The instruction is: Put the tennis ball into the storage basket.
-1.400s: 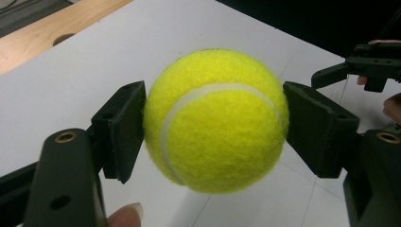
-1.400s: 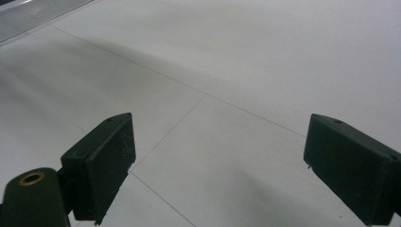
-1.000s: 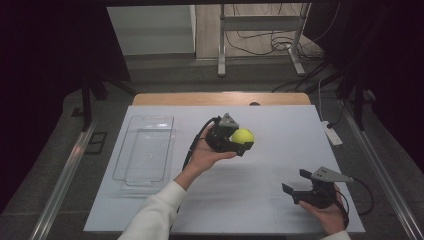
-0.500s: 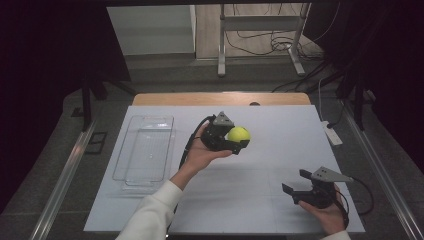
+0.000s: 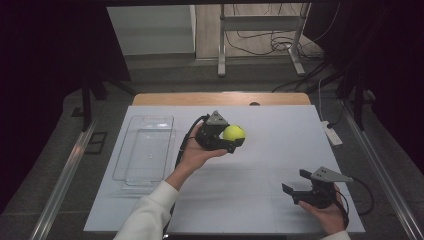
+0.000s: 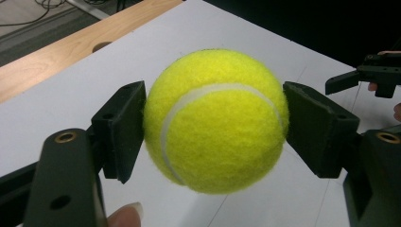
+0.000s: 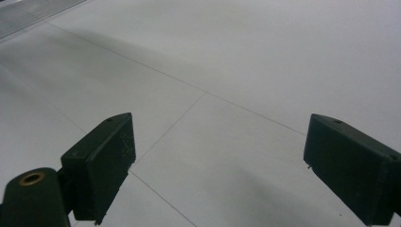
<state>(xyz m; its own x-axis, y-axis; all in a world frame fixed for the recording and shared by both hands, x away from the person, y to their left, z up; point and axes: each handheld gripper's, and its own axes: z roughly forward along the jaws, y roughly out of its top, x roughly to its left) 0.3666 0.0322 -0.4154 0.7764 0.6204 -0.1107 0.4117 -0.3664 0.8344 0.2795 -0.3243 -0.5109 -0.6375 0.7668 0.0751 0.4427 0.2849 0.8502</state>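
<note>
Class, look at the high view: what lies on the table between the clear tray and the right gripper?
Nothing rests there: the white table is bare between clear tray and right gripper. Only the person's left forearm reaches over it.

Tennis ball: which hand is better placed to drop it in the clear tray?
Left. The left gripper already clamps the tennis ball beside the clear tray; the right gripper is open, farther away.
</note>
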